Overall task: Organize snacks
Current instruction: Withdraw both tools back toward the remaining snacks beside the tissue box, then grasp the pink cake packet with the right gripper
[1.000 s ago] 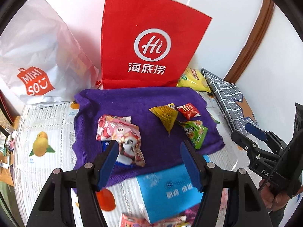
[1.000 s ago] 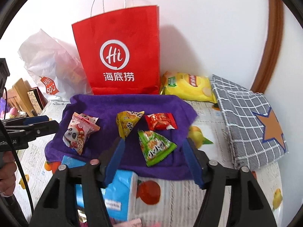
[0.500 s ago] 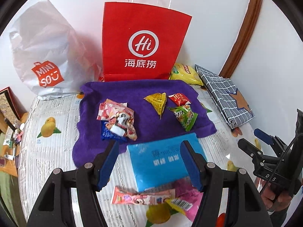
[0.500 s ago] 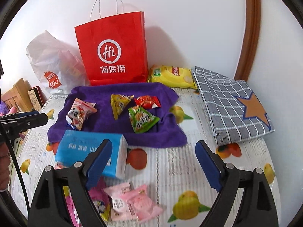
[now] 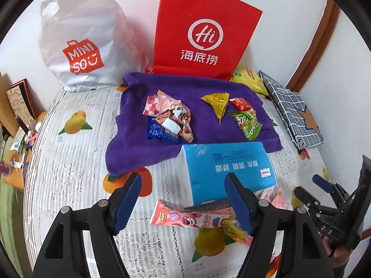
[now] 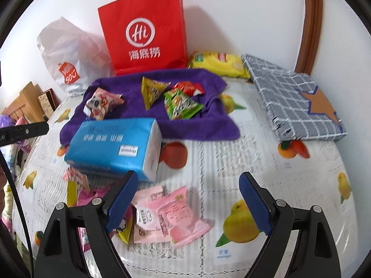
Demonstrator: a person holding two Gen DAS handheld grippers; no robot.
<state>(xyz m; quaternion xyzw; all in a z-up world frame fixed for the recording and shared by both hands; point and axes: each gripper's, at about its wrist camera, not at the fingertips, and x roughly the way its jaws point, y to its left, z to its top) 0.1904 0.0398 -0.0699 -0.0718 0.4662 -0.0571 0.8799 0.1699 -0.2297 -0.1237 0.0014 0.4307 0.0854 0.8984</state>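
The left claw (image 5: 183, 199) stands open with nothing between its fingers, its jaws having just opened a little further. Just ahead of it, between the finger tips, a long pink snack packet (image 5: 192, 216) lies flat on the tabletop (image 5: 69, 185), its long axis running crosswise from one finger toward the other. Its far edge is tucked under the near end of a blue tissue pack (image 5: 227, 164), which lies ahead and slightly right of this claw.

The right claw (image 6: 190, 199) is also open and empty; its jaws have just closed a little. Directly ahead, nearer its left finger, two pale pink packets (image 6: 171, 217) lie overlapping, their long axes slanting away to the right. The tissue pack (image 6: 113, 143) sits ahead-left of this claw, its long axis crosswise.

Farther ahead of both claws, a purple towel (image 6: 204, 127) carries a yellow triangular packet (image 6: 151, 90) pointing its tip toward the claw, a green packet (image 6: 180, 104), a red packet (image 6: 189, 86) and a pink panda packet (image 6: 102, 103). A red paper bag (image 6: 143, 30) stands upright beyond the towel.
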